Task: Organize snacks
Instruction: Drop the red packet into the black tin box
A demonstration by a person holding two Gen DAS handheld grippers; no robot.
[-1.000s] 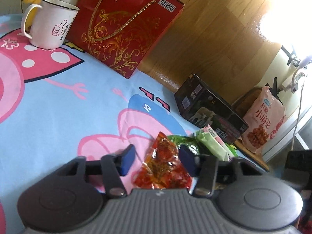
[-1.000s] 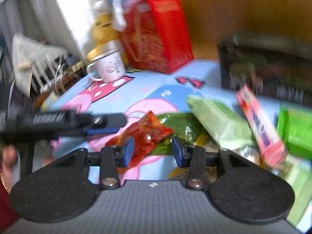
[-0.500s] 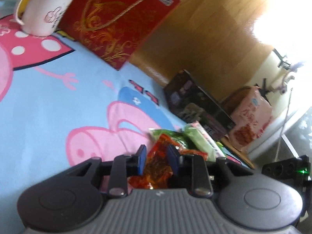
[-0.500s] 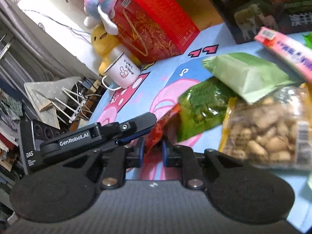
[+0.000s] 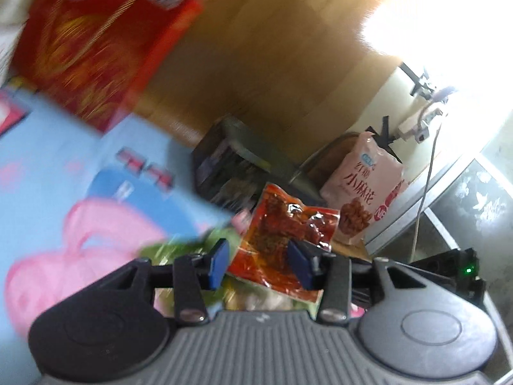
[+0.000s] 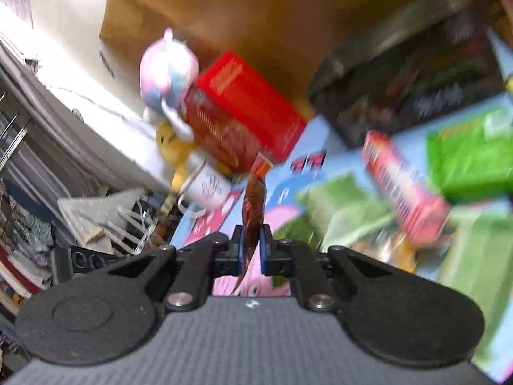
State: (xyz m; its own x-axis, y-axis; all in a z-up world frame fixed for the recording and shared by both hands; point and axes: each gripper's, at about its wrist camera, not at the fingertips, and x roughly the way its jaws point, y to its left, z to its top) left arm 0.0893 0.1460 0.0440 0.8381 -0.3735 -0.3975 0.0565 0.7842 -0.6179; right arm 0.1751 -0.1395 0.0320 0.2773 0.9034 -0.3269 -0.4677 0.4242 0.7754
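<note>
your right gripper (image 6: pixel 251 252) has its blue pads pressed narrow onto the crinkly red-orange transparent snack packet (image 6: pixel 254 207), which stands edge-on and upright out of the pinch, lifted off the light blue cartoon-print cloth (image 6: pixel 320 173). your left gripper (image 5: pixel 260 263) stands wide, its two blue pads (image 5: pixel 218 263) apart on either side of that same packet (image 5: pixel 282 240); in the left wrist view the packet shows its broad glossy face, and the far pad overlaps its lower edge, but i cannot tell whether that pad actually touches it.

what could go wrong from here:

- the hold looks to be on a thin strip near the packet's bottom seam. the film is slick and the contents sit above the pinch, so a quick swing could make it pivot or slide out.
- both views are smeared with motion, so you seem to be moving fast. slow down before any release or you may misjudge where it lands.
- the open left fingers sit right around the packet. if you drag the left tool sideways it could snag the film and tug it from the right pads.
- below lie the other snacks: a pale green pillow pack (image 6: pixel 346 205), a long pink-and-red wrapper (image 6: pixel 404 189) and a bright green box (image 6: pixel 471 154). a drop would land it back among them.
- the white enamel mug (image 6: pixel 208 187) stands near the tall red gift box (image 6: pixel 247 112); swinging that way risks knocking it.
</note>
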